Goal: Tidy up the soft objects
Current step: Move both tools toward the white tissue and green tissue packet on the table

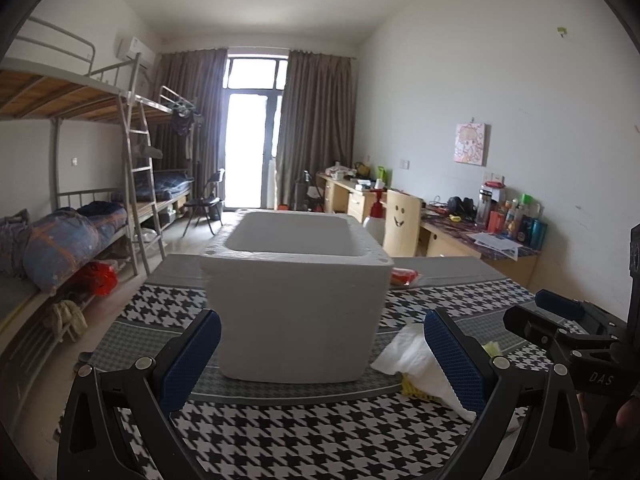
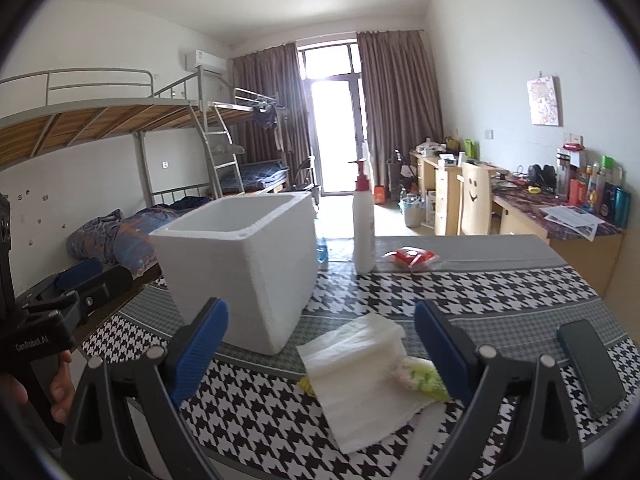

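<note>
The white cloth point(image 2: 356, 364) lies flat on the worktop point(image 2: 500, 292), just in front of the foam box point(image 2: 240, 264) and to its right. A small green-yellow soft thing point(image 2: 420, 376) rests on its right edge, and a bit of yellow point(image 2: 305, 385) shows from under its left edge. The inside of the box, as far as it can be seen, shows nothing, so I judge the task is at its start: no soft thing is put away yet, and all of them are left to do.

The right hand-held gripper point(image 2: 320, 344) hangs over the cloth with its jaws wide apart, holding nothing. The left hand-held gripper point(image 1: 320, 354) is also spread wide and empty; it faces the front wall of the box, with the cloth just beside its right finger.

Further out, a red packet point(image 2: 412, 258) lies behind the box near a pump bottle point(image 2: 363, 224). A dark phone point(image 2: 592, 368) lies on the right, near the cloth but not touching it. Nothing blocks the way from the cloth to the box opening. Only the high box wall must be cleared, and the small things may slip off when the cloth is lifted.
</note>
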`<act>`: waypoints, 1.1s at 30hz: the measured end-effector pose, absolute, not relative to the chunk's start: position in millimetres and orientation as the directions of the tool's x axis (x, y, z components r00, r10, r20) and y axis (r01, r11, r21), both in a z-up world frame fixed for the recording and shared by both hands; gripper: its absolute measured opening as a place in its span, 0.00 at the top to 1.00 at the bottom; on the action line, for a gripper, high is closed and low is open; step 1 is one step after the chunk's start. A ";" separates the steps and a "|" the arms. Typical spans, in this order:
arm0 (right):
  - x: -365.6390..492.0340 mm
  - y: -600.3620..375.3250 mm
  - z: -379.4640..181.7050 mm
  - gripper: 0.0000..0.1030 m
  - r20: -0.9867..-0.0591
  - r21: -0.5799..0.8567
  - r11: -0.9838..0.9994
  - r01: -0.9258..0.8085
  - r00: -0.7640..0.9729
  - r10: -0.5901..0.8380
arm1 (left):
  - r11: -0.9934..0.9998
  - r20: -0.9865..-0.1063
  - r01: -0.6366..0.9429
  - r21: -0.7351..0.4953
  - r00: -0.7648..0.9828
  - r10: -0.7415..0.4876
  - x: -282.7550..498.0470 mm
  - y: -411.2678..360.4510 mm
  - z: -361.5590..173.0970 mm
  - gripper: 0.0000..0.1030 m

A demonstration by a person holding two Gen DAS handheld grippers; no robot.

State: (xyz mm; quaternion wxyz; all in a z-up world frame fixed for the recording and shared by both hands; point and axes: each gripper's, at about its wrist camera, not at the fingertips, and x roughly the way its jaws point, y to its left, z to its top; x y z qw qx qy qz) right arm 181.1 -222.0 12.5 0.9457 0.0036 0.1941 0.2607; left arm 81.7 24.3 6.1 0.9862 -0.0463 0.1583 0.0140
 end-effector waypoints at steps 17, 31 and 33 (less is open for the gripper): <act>181.5 -255.2 11.7 0.07 -0.371 0.123 0.902 -0.413 0.824 0.428 | 0.995 -0.347 0.064 -0.077 0.934 -0.087 101.2 -7.6 6.4 0.01; 183.1 -271.8 5.4 0.07 -0.389 0.106 0.923 -0.370 0.839 0.381 | 0.991 -0.385 0.119 -0.062 0.913 -0.134 114.8 -28.1 -1.7 0.01; 183.6 -274.1 3.5 0.07 -0.393 0.103 0.928 -0.358 0.842 0.368 | 0.990 -0.392 0.128 -0.057 0.909 -0.140 117.2 -31.9 -4.0 0.01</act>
